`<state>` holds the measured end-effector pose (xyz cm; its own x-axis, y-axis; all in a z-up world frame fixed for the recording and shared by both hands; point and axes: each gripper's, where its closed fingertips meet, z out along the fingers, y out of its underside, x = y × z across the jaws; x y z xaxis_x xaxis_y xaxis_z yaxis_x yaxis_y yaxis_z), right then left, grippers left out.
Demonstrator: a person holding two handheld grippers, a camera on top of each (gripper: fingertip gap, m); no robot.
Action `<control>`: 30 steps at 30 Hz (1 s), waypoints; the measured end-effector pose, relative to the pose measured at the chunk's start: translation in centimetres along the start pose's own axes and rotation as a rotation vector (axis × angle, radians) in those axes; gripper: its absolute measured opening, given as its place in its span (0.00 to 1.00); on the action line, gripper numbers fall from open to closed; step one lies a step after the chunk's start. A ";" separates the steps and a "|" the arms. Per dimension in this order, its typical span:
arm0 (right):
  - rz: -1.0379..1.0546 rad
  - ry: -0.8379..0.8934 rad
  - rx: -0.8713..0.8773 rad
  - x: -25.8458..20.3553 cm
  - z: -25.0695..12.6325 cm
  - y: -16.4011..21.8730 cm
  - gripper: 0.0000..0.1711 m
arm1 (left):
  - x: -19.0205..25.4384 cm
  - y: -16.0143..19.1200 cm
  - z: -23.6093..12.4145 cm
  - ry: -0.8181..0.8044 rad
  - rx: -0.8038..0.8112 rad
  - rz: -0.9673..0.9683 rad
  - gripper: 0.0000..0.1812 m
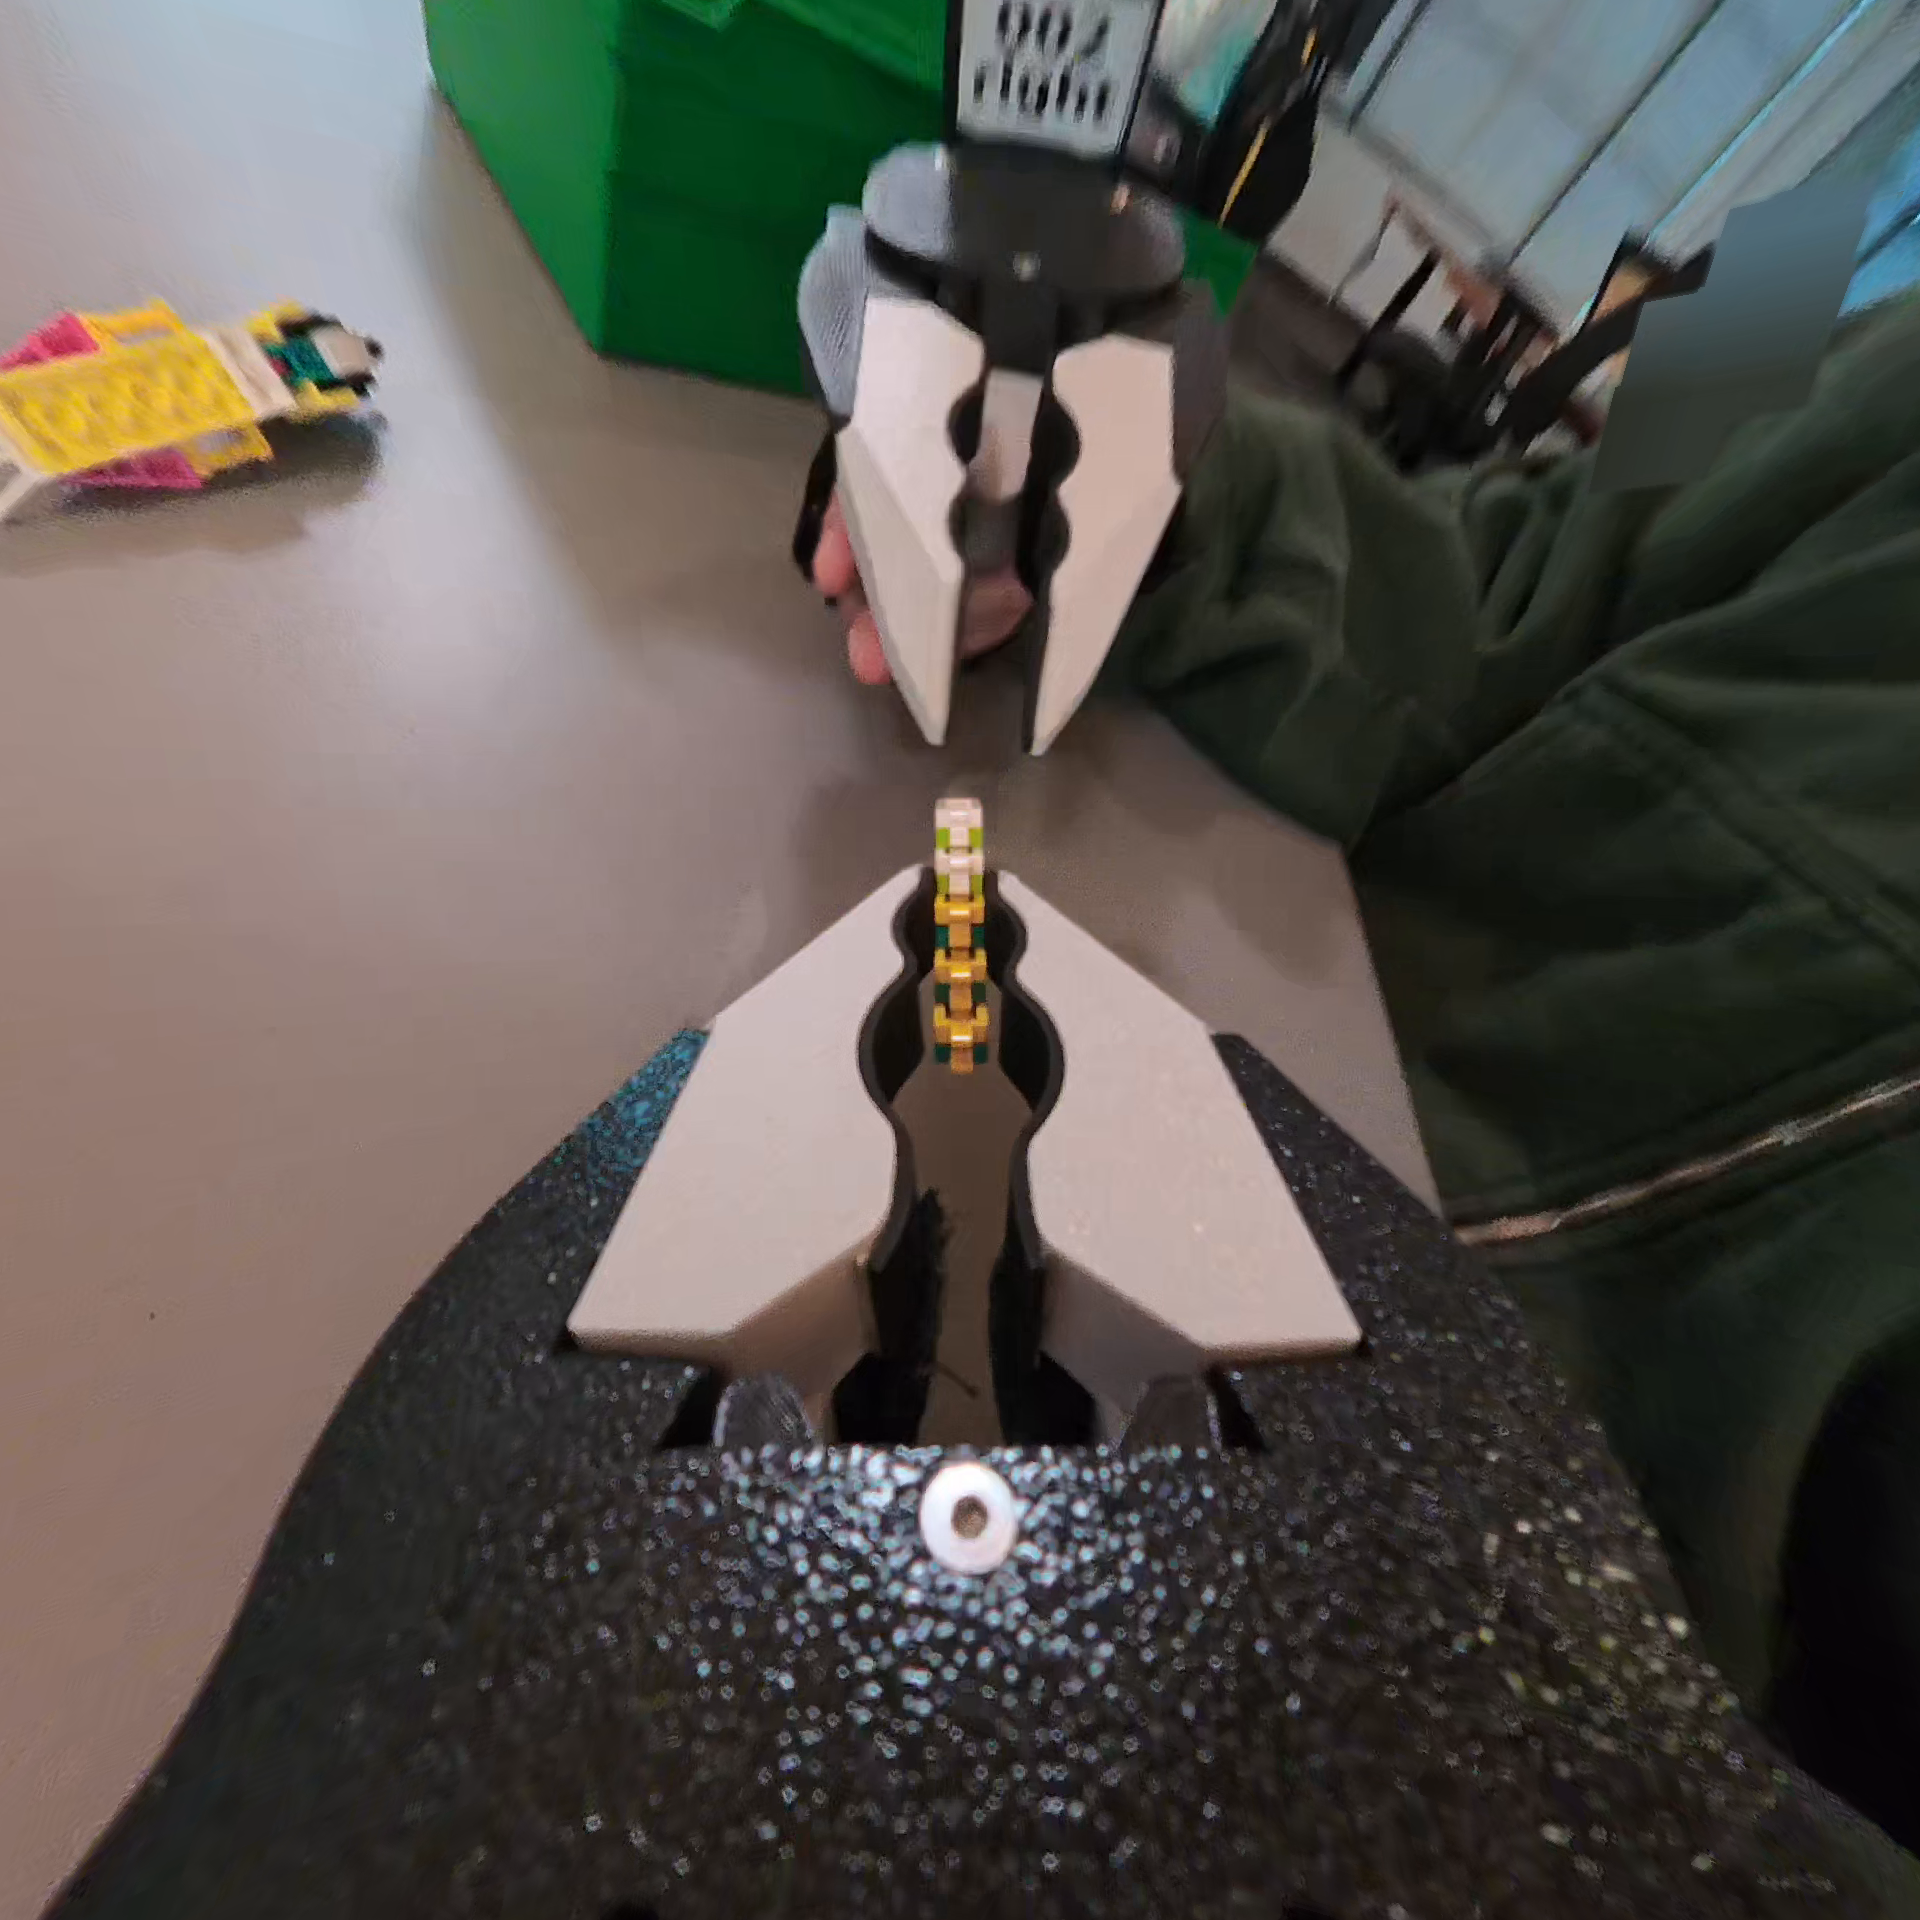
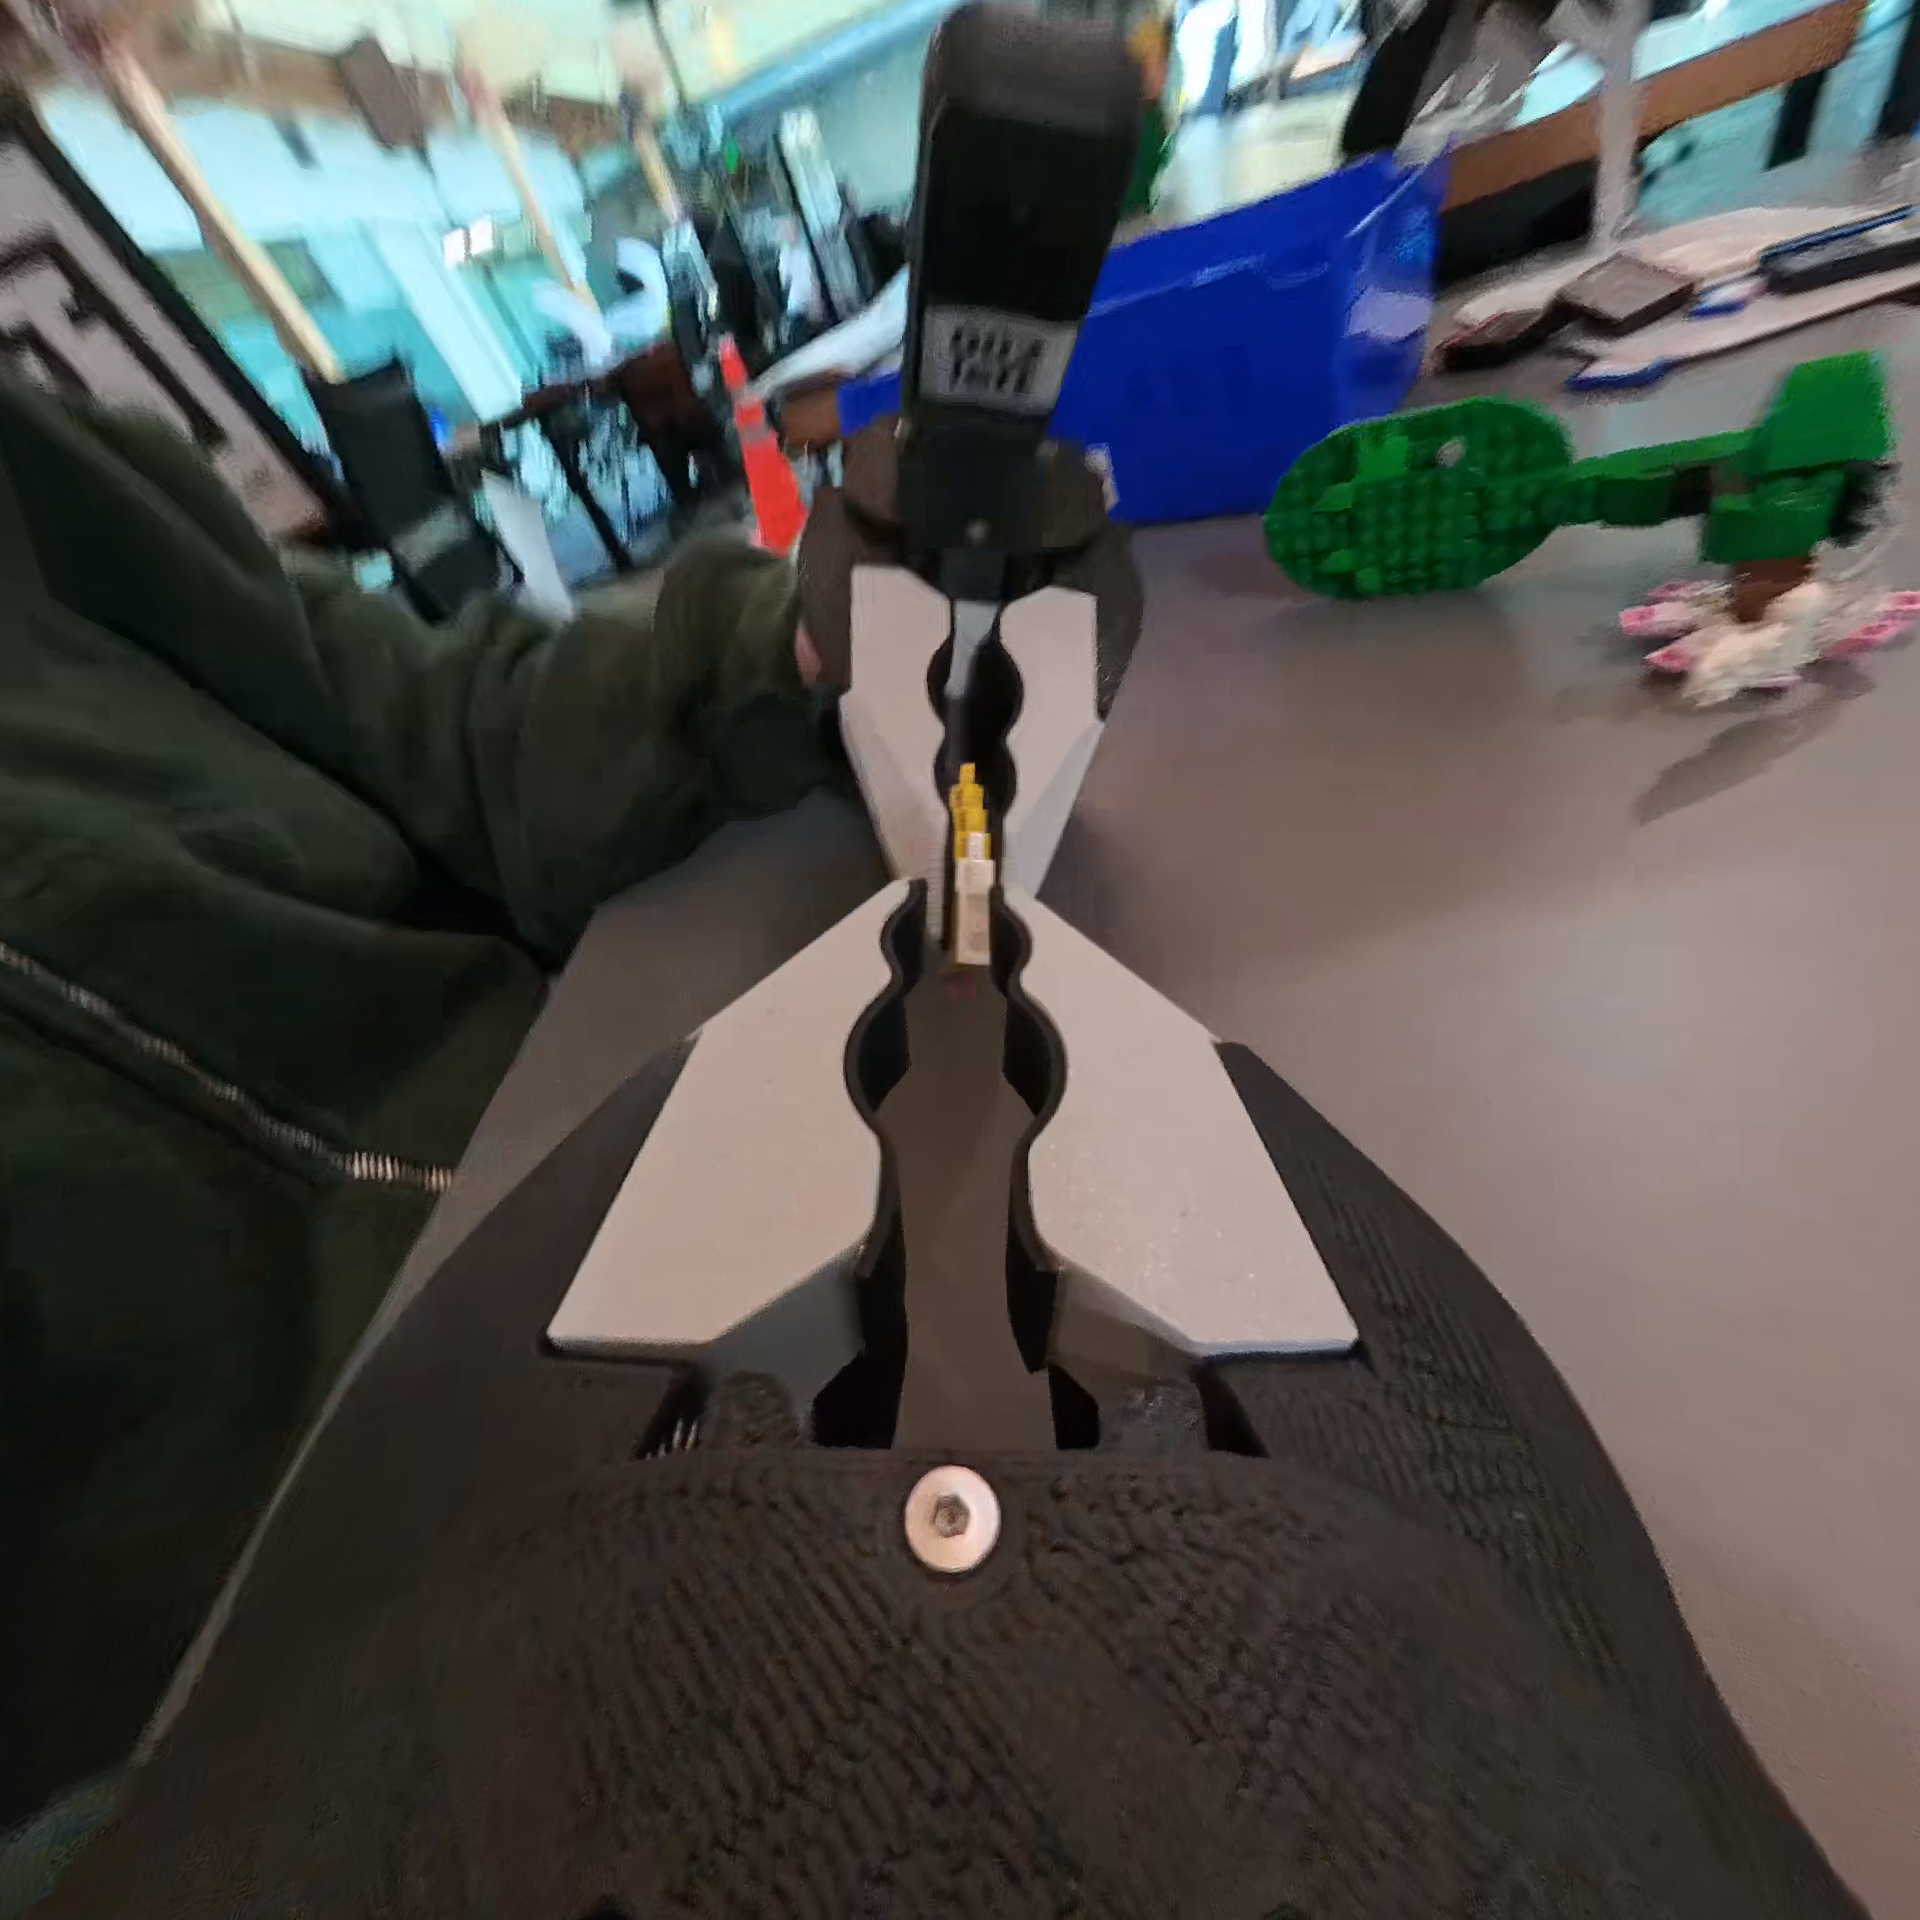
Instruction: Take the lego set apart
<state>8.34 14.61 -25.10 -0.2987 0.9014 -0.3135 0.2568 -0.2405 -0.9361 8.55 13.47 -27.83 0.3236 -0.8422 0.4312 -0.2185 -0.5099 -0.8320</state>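
Observation:
My left gripper (image 1: 961,883) is shut on a thin lego strip (image 1: 960,940) of white, lime, yellow and dark green links, held above the grey table (image 1: 416,831). The strip's white end sticks out past the fingertips. My right gripper (image 1: 984,740) faces it from the far side, its jaws a narrow gap apart with nothing between them, just short of the white end. In the right wrist view the strip's white end (image 2: 974,914) appears at my right gripper's (image 2: 963,894) tips, with the left gripper (image 2: 971,868) behind it holding the strip's yellow part.
A yellow, pink and white lego build (image 1: 156,405) lies at the far left beside a green box (image 1: 727,177). A green lego plate with a tree (image 2: 1455,499) and pink-white pieces (image 2: 1766,634) lie to the right, near a blue bin (image 2: 1247,332). A person's dark green sleeve (image 1: 1558,727) borders the table.

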 end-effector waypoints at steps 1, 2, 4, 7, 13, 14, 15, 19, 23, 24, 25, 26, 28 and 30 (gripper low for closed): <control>-0.039 -0.006 -0.057 -0.4 0.2 0.8 0.04 | 0.0 0.7 0.3 -0.013 -0.048 0.022 0.03; -0.084 0.006 -0.116 -0.6 0.4 1.6 0.04 | 0.0 1.3 0.5 -0.026 -0.093 0.044 0.03; -0.157 0.047 -0.214 -0.5 0.6 2.9 0.06 | -0.1 2.2 0.8 -0.044 -0.156 0.078 0.04; -0.169 0.047 -0.298 -0.6 1.1 4.2 0.09 | 0.0 2.8 1.1 -0.044 -0.197 0.100 0.04; -0.147 0.054 -0.334 -0.5 1.2 4.7 0.03 | 0.1 2.8 1.2 -0.050 -0.194 0.123 0.04; -0.126 0.068 -0.322 -0.2 1.2 4.5 0.03 | -0.3 2.5 1.2 -0.074 -0.171 0.123 0.04; -0.101 0.084 -0.288 0.2 1.0 4.0 0.03 | -0.6 1.9 1.1 -0.095 -0.127 0.115 0.04; 0.031 0.071 -0.047 0.9 0.6 0.7 0.03 | -0.2 -2.1 0.0 -0.038 0.164 0.010 0.16; 0.093 0.027 0.095 0.6 0.6 -1.1 0.03 | -0.1 -2.9 -0.2 -0.015 0.237 0.000 0.05; 0.091 0.026 0.107 0.5 0.6 -1.3 0.03 | 0.1 -3.2 -0.3 -0.008 0.268 -0.001 0.04; 0.086 0.028 0.121 0.5 0.6 -1.5 0.03 | 0.1 -3.5 -0.4 -0.009 0.288 0.000 0.04; 0.082 0.033 0.130 0.6 0.5 -1.6 0.03 | 0.0 -3.6 -0.6 -0.013 0.299 -0.003 0.04; 0.074 0.034 0.127 0.6 0.6 -1.5 0.03 | 0.1 -3.4 -0.6 0.006 0.281 -0.019 0.04; 0.060 0.033 0.114 0.3 0.7 -1.4 0.03 | 0.2 -3.1 -0.6 0.012 0.255 -0.014 0.04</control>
<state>7.19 14.98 -24.03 -0.2556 0.8951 -0.3654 0.1665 -0.3315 -0.9286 8.76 14.75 -24.91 0.3141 -0.8378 0.4465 0.0263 -0.4624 -0.8863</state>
